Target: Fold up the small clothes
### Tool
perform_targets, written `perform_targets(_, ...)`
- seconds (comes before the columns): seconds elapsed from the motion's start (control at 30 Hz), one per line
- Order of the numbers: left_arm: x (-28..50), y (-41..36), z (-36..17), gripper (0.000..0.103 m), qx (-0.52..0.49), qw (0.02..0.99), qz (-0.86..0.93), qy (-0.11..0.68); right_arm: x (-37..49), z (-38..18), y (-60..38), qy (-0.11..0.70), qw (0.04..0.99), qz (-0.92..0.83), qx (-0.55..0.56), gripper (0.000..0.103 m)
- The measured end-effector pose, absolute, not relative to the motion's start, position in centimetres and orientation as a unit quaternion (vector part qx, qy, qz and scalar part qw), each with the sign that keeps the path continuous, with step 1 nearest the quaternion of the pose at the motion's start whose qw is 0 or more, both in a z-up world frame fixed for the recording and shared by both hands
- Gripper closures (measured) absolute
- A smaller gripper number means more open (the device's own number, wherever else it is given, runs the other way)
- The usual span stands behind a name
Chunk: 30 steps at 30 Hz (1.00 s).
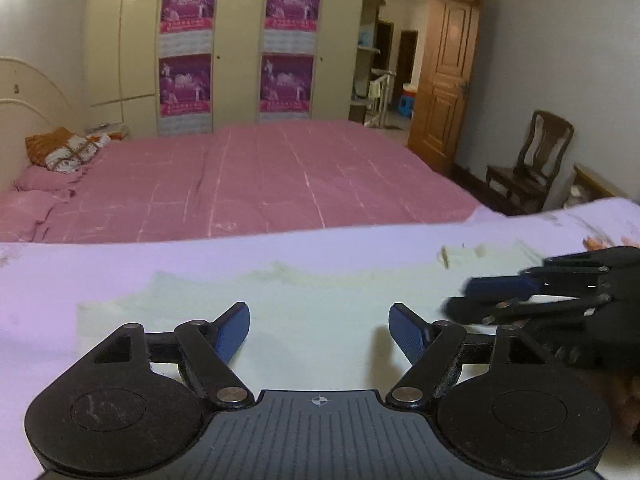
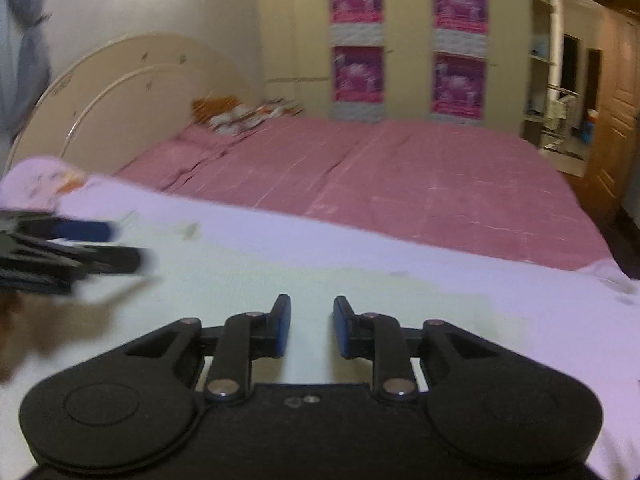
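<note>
**Both grippers over pale garment on lilac sheet, nothing held**

Pink bed [image 1: 248, 184] fills the middle of the room, wide flat cover, nothing on it past the pillows [image 1: 66, 152] at the headboard [image 2: 120, 92] end. Wardrobe [image 1: 240, 40] with purple posters [image 1: 188, 4] behind the bed. Wooden door [image 1: 444, 80] stands open at the right, chair [image 1: 532, 160] near it by the wall.

Lilac sheet [image 1: 48, 280] covers the near surface; its far edge runs across the left wrist view just in front of the bed, rising at the right. On the sheet lies the small garment [image 1: 312, 300], pale greenish-white, spread flat; its far edge is ragged, left edge straight, a bit of lilac sheet showing beyond both.

Left gripper [image 1: 319, 334] sits over the garment, jaws wide apart, nothing between them. Right gripper [image 2: 311, 328] is also over the garment, jaws at a narrow gap, holding nothing; pale cloth shows through the gap. In the left wrist view the right gripper comes in from the right edge, near the left one, not touching. In the right wrist view the left gripper is blurred at the left edge.
</note>
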<state>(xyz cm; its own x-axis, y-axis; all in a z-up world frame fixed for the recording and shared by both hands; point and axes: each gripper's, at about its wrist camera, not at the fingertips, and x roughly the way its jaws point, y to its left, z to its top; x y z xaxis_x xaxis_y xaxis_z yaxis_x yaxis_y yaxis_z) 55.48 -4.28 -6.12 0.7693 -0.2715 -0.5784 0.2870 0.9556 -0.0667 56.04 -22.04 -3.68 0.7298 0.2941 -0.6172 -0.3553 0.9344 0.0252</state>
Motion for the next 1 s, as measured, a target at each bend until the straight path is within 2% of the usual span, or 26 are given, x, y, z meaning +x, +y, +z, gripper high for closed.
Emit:
perform_targets(0.17, 54.5, 0.2, -7.2, 0.027, -0.002, 0.948, -0.094, 0.304, 55.4, -4.1, -24.2, 0.309, 0.939, 0.142, -0.057, 0.069)
perform_targets(0.33, 53.8, 3.5, -7.8, 0.027, -0.012, 0.951, -0.057, 0.303, 55.3, -4.4, -31.5, 0.314, 0.947, 0.069, 0.003, 0.071)
perform_targets(0.5, 49.6, 0.4, -5.9, 0.027, -0.002, 0.964, -0.093, 0.25, 51.8, -2.2, -29.0, 0.277, 0.955, 0.104, 0.001, 0.067)
perform_targets(0.73, 47.4, -3.9, -7.8, 0.027, 0.036, 0.948, -0.129, 0.29, 48.0, -3.8, -22.3, 0.29, 0.937, 0.179, -0.074, 0.07)
perform_targets(1.0, 44.7, 0.4, -7.8, 0.027, 0.034, 0.953, -0.087, 0.29, 47.6, -3.9, -25.7, 0.306, 0.945, 0.086, -0.08, 0.071)
